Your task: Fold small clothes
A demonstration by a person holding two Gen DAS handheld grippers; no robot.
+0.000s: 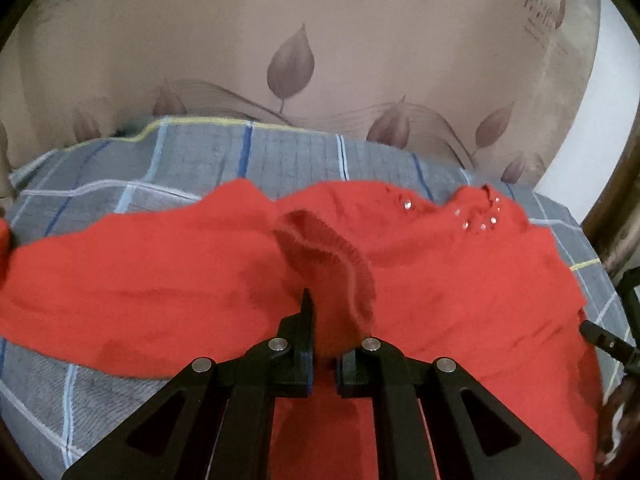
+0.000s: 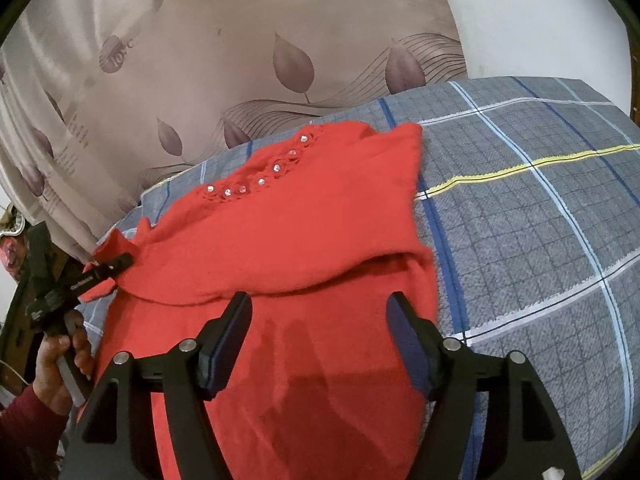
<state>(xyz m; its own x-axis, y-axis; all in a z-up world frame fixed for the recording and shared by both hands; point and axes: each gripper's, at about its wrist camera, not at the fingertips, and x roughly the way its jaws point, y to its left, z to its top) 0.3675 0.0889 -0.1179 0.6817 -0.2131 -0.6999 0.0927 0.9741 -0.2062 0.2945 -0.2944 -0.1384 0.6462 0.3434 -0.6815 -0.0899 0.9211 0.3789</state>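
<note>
We see a home bedroom: a bed with a plaid sheet (image 2: pixel 520 208) and a leaf-printed curtain (image 1: pixel 288 64) behind it.

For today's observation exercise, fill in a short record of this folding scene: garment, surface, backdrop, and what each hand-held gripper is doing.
garment: red sweater with rhinestones at the neckline, partly folded
surface: grey plaid bedcover
backdrop: beige leaf-print curtain
left hand-held gripper: shut on a ribbed sweater cuff
right hand-held gripper: open, above the sweater
</note>
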